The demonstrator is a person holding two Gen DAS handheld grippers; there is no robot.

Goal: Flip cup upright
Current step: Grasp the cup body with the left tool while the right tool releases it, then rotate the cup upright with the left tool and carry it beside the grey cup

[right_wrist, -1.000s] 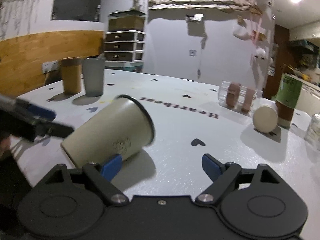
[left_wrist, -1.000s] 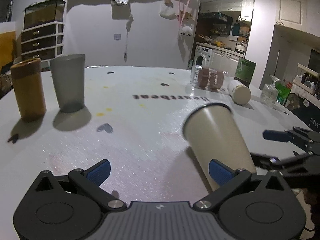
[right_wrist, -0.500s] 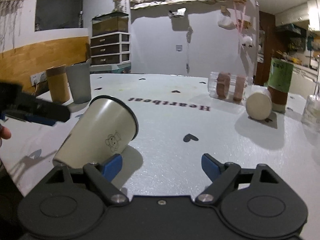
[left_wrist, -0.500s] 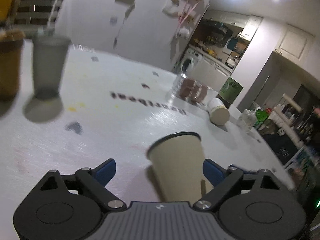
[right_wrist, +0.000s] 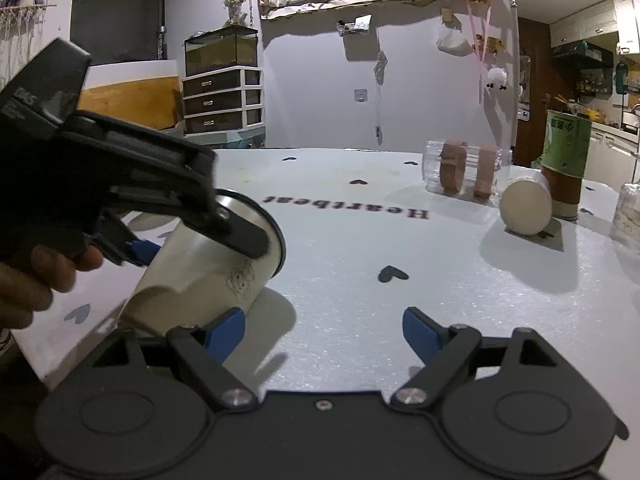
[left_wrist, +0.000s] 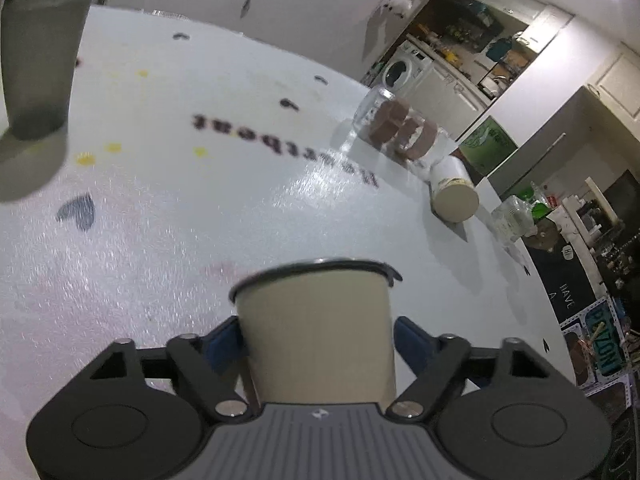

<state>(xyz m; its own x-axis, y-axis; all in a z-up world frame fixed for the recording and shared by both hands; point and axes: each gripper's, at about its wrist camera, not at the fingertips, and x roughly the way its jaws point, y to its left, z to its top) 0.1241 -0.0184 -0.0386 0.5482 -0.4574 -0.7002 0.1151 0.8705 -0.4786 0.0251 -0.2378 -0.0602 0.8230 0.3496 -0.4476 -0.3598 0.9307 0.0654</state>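
Observation:
A cream cup with a dark rim [left_wrist: 316,328] lies tilted on the white table, mouth pointing away from me. My left gripper [left_wrist: 318,338] straddles it, a blue pad on each side; the left pad touches the cup wall, the right pad [left_wrist: 410,344] shows a small gap. In the right wrist view the same cup [right_wrist: 208,276] sits at the left with the left gripper [right_wrist: 192,236] over it. My right gripper [right_wrist: 324,330] is open and empty, just right of the cup.
A grey cup [left_wrist: 38,64] stands at the far left. A clear jar [right_wrist: 464,170] and a cream cup on its side [right_wrist: 526,206] lie at the far right, beside a green-labelled can [right_wrist: 566,160] and a glass [right_wrist: 628,212].
My left gripper has swung over from the left and moved in around the cream cup, its fingers closing toward the cup walls. The right gripper has stayed open and drawn back slightly.

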